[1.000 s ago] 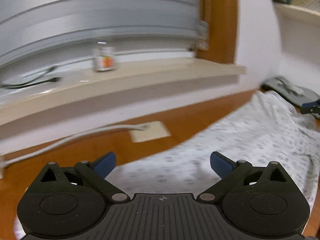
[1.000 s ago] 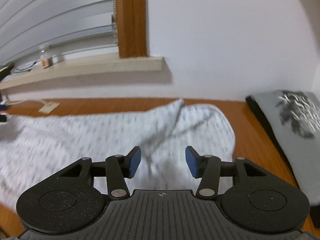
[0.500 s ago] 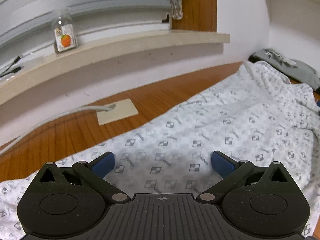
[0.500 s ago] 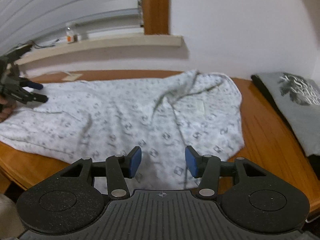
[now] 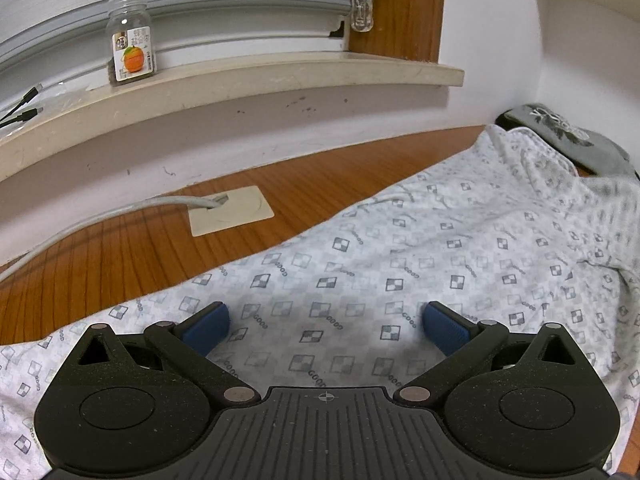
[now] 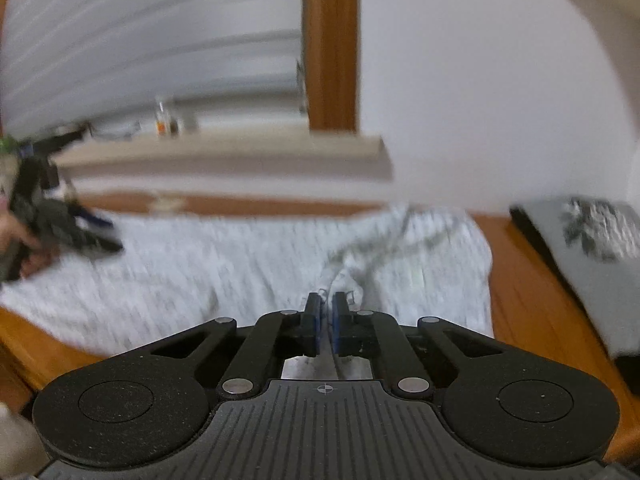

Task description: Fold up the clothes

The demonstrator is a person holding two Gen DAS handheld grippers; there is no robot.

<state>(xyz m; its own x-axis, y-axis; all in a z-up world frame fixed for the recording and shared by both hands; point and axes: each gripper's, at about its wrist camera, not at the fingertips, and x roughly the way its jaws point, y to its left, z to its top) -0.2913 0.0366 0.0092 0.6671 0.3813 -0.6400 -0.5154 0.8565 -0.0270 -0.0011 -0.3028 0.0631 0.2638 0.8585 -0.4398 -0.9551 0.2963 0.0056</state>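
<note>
A white garment with a small checked print (image 5: pixel 440 248) lies spread over the wooden table (image 5: pixel 120 248). My left gripper (image 5: pixel 323 314) hovers low over its near-left part, jaws wide open, with only flat cloth beneath them. In the blurred right wrist view the same garment (image 6: pixel 200 272) stretches leftward. My right gripper (image 6: pixel 326 300) is closing its jaws to a narrow slit, with a raised ridge of that cloth pinched between the pads. The left gripper (image 6: pixel 80 236), held by a hand, shows at the far left.
A folded grey garment (image 5: pixel 572 140) (image 6: pixel 592 248) lies at the table's right end. A cable plate (image 5: pixel 230 210) with a grey cord sits on the bare wood near the wall. A glass jar (image 5: pixel 131 52) stands on the window sill (image 5: pixel 320 76).
My right gripper's jaws went from half open to nearly together on a fold of the garment, and it moved sideways. My left gripper sank closer to the cloth and stayed open.
</note>
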